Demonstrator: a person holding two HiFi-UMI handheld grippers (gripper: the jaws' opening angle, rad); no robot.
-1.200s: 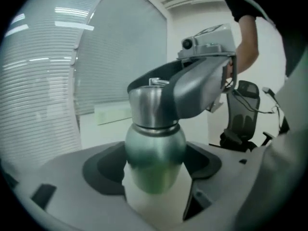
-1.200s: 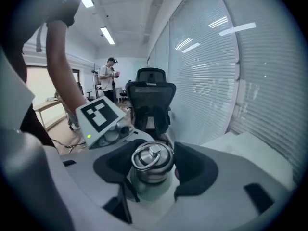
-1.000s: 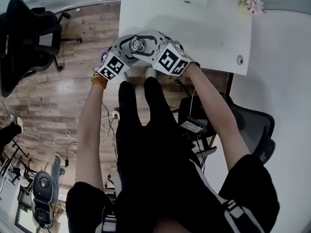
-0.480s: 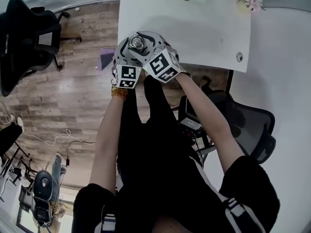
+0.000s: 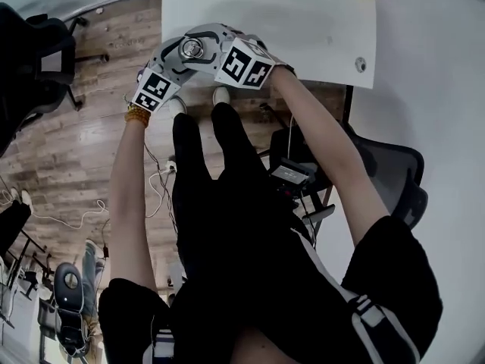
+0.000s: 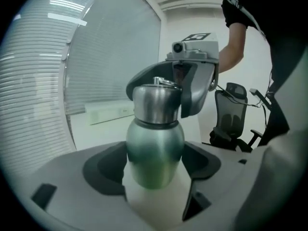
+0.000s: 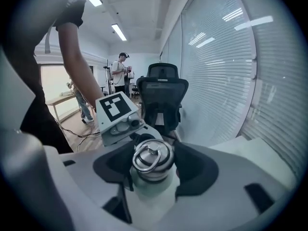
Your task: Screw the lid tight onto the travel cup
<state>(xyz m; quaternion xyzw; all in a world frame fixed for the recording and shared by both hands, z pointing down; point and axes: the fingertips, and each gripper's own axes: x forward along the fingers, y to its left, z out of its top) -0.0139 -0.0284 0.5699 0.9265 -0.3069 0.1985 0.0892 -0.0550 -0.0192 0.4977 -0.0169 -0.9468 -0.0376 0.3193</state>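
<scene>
Greenish steel travel cup [image 6: 154, 141], silver ring-topped lid [image 7: 152, 157]; left gripper [image 6: 156, 166] just tightened round its body, right gripper [image 7: 153, 171] clamps the lid.

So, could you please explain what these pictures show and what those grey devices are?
A person holds a two-jaw gripper in each hand; there is no robot arm. The wide picture comes from a camera on their head, looking down at a white table. The other two come from cameras on the grippers, looking along the jaws. The left gripper clamps the green cup, its jaws having just closed a little further on it. The right gripper clamps the lid on top.
</scene>
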